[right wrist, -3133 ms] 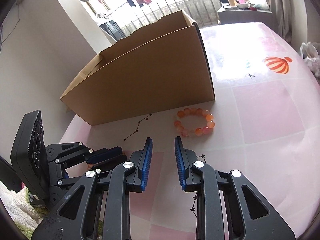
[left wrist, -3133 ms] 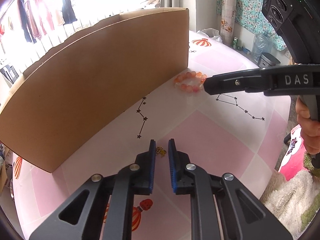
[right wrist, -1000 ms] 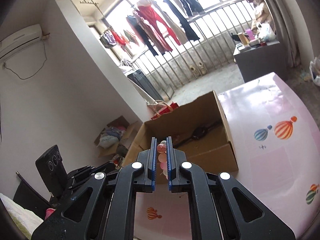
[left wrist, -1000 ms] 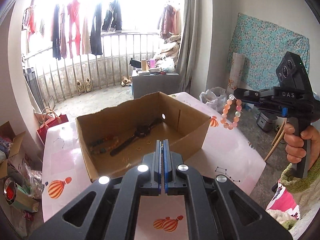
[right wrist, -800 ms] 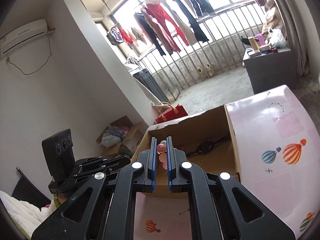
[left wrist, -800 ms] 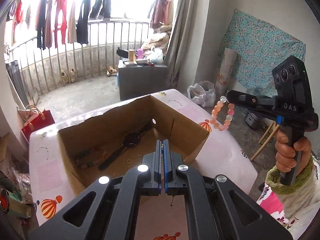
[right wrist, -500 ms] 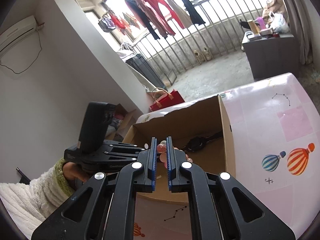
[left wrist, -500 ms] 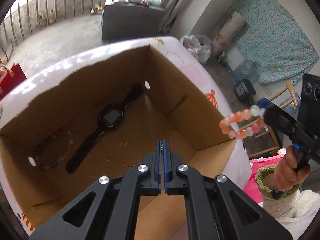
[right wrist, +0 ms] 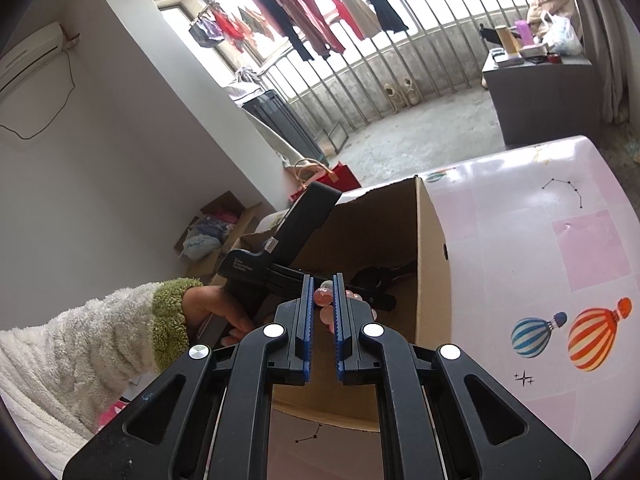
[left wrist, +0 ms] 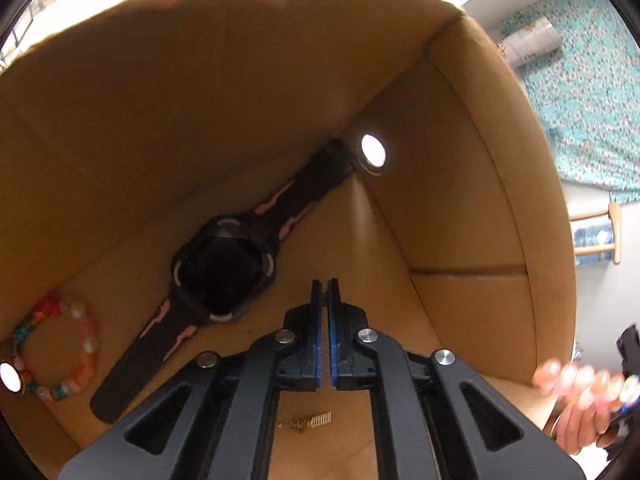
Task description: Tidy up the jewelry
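Note:
My left gripper (left wrist: 324,283) is inside the cardboard box (left wrist: 460,184), low over its floor, its jaws almost together with a thin gap and nothing between them. A small gold chain piece (left wrist: 308,423) lies on the box floor under the fingers. A black watch with pink marks (left wrist: 224,268) and a multicoloured bead bracelet (left wrist: 60,356) lie in the box. My right gripper (right wrist: 321,280) is shut on the pink bead bracelet (right wrist: 325,298), held above the box's near rim (right wrist: 430,240). That bracelet also shows at the lower right of the left wrist view (left wrist: 584,380).
The box stands on a table with a pink and white cloth (right wrist: 560,280) printed with balloons. The left hand and its gripper body (right wrist: 280,248) reach into the box from the left. A balcony railing with hanging clothes is behind.
The left gripper has dropped deep into the box and the gold chain piece now lies on the floor beneath it. The right gripper has brought the pink bracelet closer over the box rim.

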### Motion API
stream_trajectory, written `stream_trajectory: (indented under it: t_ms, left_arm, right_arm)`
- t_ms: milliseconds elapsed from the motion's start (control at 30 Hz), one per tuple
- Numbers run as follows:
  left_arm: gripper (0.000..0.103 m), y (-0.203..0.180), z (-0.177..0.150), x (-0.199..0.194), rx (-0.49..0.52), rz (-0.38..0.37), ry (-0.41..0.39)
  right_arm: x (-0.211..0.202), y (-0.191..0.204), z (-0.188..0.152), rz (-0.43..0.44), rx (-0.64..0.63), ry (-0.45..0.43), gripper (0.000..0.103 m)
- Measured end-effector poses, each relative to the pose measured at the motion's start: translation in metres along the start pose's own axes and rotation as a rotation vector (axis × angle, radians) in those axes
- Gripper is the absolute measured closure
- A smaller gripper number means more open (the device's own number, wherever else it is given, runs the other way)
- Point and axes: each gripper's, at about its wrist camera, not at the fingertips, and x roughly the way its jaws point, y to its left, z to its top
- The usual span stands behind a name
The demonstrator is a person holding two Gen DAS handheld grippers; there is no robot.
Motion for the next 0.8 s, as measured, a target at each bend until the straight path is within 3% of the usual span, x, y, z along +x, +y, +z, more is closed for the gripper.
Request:
stream_trajectory:
  t_ms: [67, 133, 367, 500, 633, 800]
  left_arm:
    - [0.087, 0.006, 0.0, -0.002, -0.036, -0.031, -0.005]
    - [0.068, 0.007, -0.001, -0.009, -0.041, -0.042, -0.024]
    - [0.059, -0.003, -0.025, -0.077, -0.013, -0.002, -0.194]
    - [0.043, -0.012, -0.072, -0.143, 0.046, 0.019, -0.374]
    - [0.027, -0.013, -0.141, -0.191, 0.09, 0.079, -0.55]
    - [0.02, 0.007, -0.218, -0.222, 0.034, 0.204, -0.712]
  right_arm:
    - [0.0, 0.003, -0.001, -0.005, -0.005, 0.017, 0.096]
    - [0.002, 0.007, 0.0, -0.014, -0.023, 0.041, 0.096]
    - [0.028, 0.027, 0.002, -0.107, -0.143, 0.183, 0.096]
    - [0.05, 0.036, 0.001, -0.152, -0.212, 0.282, 0.096]
    - [0.075, 0.039, 0.0, -0.177, -0.226, 0.389, 0.096]
    - [0.088, 0.038, -0.007, -0.292, -0.258, 0.473, 0.095]
